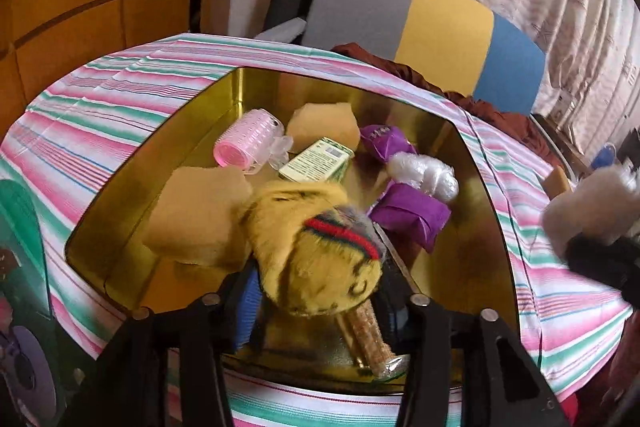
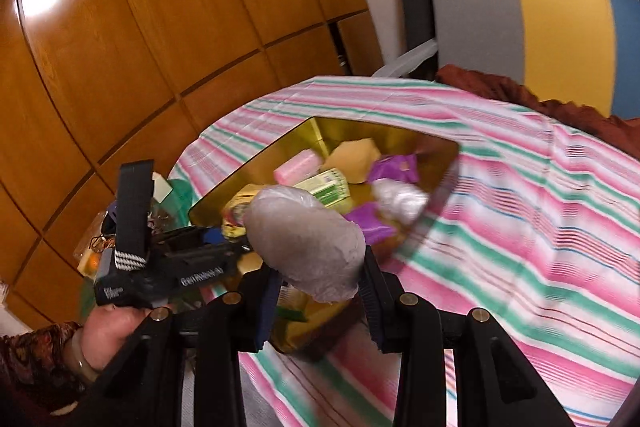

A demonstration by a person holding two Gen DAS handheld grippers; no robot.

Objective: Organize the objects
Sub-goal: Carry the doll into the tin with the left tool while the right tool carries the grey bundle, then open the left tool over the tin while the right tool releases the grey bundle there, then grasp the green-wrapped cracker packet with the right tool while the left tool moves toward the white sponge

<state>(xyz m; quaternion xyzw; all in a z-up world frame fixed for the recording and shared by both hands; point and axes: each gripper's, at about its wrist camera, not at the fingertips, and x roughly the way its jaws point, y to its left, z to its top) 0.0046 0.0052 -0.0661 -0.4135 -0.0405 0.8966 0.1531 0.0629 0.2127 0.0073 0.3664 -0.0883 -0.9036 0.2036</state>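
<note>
An open gold tin box [image 1: 464, 267] stands on the striped cloth and holds several small items. My left gripper [image 1: 320, 301] hangs over its near end, jaws apart, and a yellow plush toy [image 1: 312, 251] with a red and green band lies between the fingers, free of the pads. A wrapped snack bar [image 1: 372, 341] lies under it. My right gripper [image 2: 318, 283] is shut on a whitish plastic-wrapped bundle [image 2: 308, 243], held above the near right side of the box [image 2: 256, 167]. That bundle [image 1: 592, 203] shows blurred at the right edge of the left wrist view.
In the box lie a pink hair roller [image 1: 244, 143], tan sponge pieces [image 1: 200, 215], a green and white carton [image 1: 316, 159], purple packets [image 1: 412, 215] and a clear plastic bundle [image 1: 424, 173]. A wooden wardrobe [image 2: 140, 27] stands left; a striped cushion [image 2: 560, 27] and brown cloth [image 2: 520, 95] lie behind.
</note>
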